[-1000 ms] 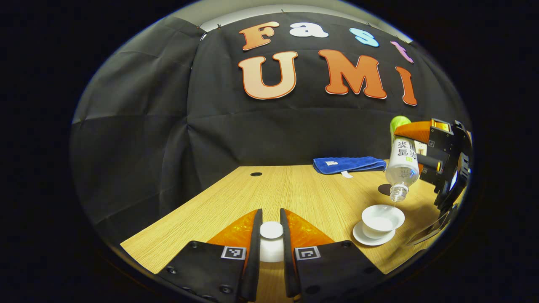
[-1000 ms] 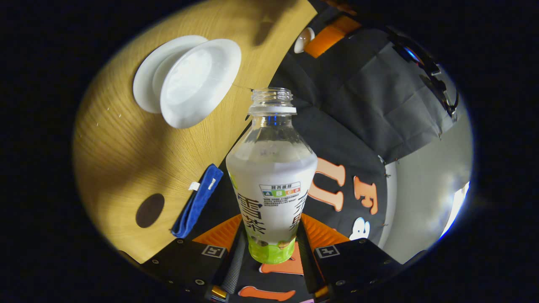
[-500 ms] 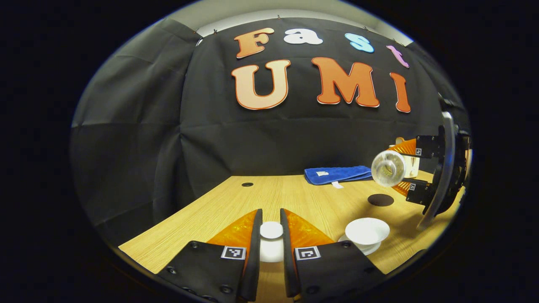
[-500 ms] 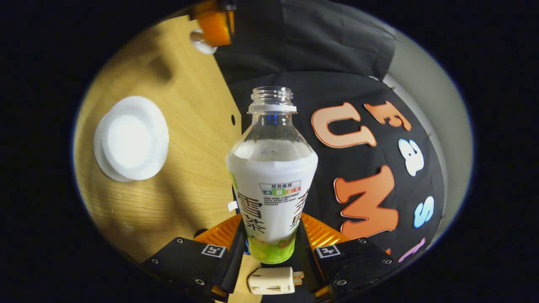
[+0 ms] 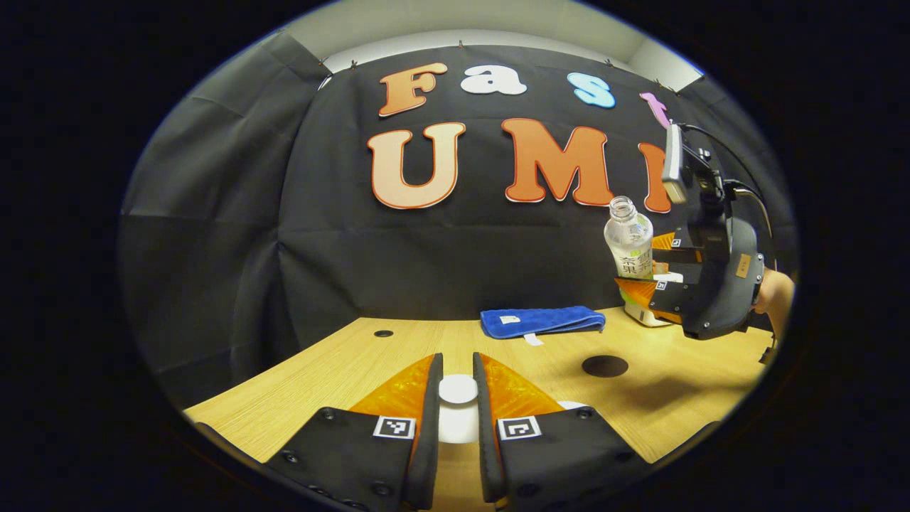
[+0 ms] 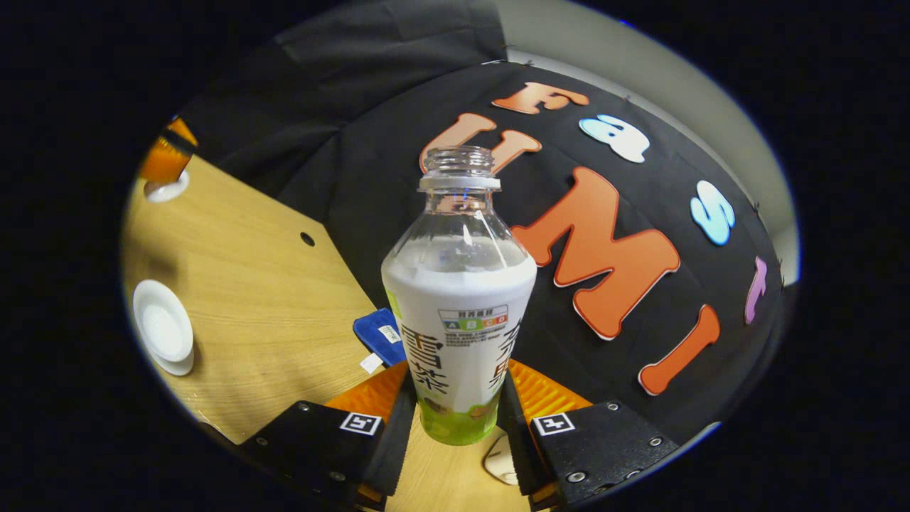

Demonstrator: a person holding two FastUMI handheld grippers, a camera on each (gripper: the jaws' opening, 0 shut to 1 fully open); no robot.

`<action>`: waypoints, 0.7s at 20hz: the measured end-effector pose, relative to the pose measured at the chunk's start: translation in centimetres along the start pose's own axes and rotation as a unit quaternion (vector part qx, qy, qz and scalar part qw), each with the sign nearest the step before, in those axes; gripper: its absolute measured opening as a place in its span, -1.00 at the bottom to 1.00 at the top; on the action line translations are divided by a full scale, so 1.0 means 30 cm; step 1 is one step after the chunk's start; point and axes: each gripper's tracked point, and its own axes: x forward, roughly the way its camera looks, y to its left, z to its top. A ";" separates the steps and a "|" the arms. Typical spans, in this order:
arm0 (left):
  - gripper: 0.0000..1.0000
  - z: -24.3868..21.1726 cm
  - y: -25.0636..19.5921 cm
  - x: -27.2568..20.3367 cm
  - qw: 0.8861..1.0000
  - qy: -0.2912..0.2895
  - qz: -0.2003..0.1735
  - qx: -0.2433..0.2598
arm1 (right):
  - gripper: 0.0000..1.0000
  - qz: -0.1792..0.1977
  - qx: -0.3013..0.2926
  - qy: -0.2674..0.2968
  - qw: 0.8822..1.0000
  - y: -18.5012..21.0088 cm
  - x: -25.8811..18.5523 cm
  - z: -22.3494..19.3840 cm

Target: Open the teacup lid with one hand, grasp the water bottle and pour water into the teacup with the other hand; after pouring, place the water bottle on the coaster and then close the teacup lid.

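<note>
Over on the right side of the wooden table (image 5: 498, 341), the right gripper (image 5: 650, 281) holds the water bottle (image 6: 458, 299) upright and in the air, both fingers clamped on its lower body. The uncapped mouth points up, which keeps the remaining water from spilling while the bottle travels. From the left gripper view the bottle (image 5: 628, 242) hangs above the far right of the table, with a hand (image 5: 773, 295) behind the gripper.

Below and a little nearer sits the dark round coaster (image 5: 605, 366), bare and waiting. That looks like the target, so the pour seems finished and the set-down is the step in hand.

Down at the bottom of the left gripper view, the left gripper (image 5: 458, 409) grips the white teacup lid (image 5: 458, 389) by its knob, fingers closed on either side. It holds the lid well off to one side, likely to stay clear of the bottle's path.

The teacup (image 6: 163, 328) stands open on its saucer, seen at the left edge of the right gripper view. A folded blue cloth (image 5: 542, 321) lies near the back wall, out of the way.

Next call: lower the bottle straight down so its base lands centred on the coaster.
</note>
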 end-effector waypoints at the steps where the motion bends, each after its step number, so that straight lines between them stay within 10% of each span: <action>1: -0.43 0.007 -0.012 0.005 1.000 -0.005 -0.002 0.000 | 0.27 -0.001 0.033 0.000 0.999 0.003 0.012 -0.016; 8: -0.43 0.048 -0.083 0.000 1.000 -0.023 -0.010 -0.003 | 0.27 0.036 0.252 0.026 0.967 0.107 0.033 -0.055; 14: -0.43 0.038 -0.112 0.011 1.000 -0.019 -0.010 -0.005 | 0.26 0.062 0.327 0.099 0.938 0.214 0.058 -0.090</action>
